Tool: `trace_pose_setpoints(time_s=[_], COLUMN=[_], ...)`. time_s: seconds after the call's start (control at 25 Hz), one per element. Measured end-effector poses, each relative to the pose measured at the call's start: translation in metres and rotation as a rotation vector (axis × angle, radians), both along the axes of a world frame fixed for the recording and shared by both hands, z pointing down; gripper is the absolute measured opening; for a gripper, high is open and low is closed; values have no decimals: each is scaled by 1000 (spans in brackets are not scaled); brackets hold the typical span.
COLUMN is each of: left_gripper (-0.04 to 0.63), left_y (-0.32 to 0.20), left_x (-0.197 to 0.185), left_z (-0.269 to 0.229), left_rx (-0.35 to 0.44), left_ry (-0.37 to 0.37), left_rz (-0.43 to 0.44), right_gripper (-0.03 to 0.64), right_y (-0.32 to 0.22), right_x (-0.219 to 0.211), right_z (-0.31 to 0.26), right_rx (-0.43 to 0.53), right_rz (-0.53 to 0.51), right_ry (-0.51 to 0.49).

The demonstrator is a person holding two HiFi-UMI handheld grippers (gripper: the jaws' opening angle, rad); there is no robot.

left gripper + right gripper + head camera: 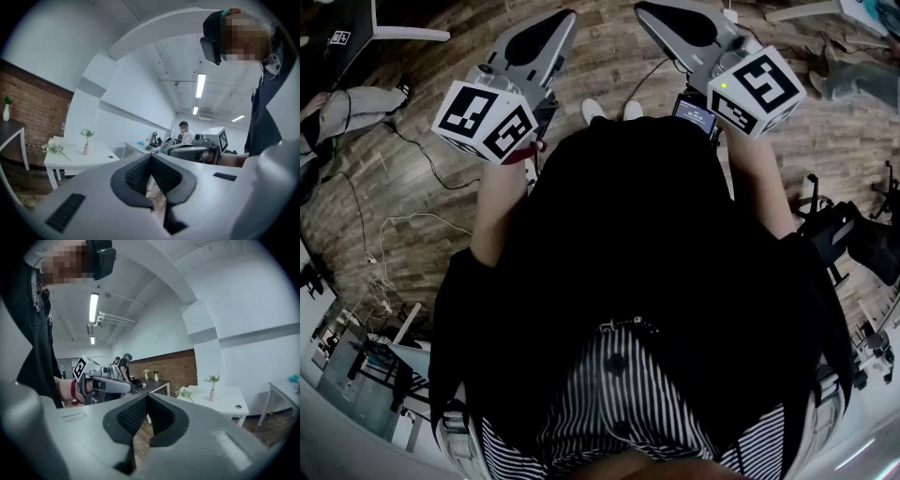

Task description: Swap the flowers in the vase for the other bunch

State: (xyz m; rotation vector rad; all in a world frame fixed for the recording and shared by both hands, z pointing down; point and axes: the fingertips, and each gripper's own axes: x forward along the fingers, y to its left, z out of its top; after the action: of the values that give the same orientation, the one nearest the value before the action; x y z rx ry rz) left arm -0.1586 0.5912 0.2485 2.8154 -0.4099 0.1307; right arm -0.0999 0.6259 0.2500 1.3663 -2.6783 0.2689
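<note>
The left gripper [151,159] and right gripper [148,397] are found closed and empty. The vase [86,149] and the loose bunch [53,147] stand on the counter [96,158], well ahead. Neither gripper is judged nearer.

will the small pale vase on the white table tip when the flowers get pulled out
Likely yes: the small pale vase looks narrow and tall, so probably tippy. It seems light, so dragging stems may lift it. Its white flowers look thin-stemmed, probably floppy.
</note>
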Motion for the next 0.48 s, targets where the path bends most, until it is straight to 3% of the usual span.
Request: trace_pose_setpoints(time_s=[0.16, 0.48], left_gripper=[6, 6], left_y=[-1, 1], left_x=[0, 12], left_z=[-6, -9], left_rx=[58, 78], left_ry=[-20, -45], left_rz=[-26, -49], right_gripper=[2, 3], right_y=[-2, -2], right_x=[9, 25], right_z=[-5, -6], right_rx=[6, 14], right_rz=[9, 16], right_ry=[-38, -47])
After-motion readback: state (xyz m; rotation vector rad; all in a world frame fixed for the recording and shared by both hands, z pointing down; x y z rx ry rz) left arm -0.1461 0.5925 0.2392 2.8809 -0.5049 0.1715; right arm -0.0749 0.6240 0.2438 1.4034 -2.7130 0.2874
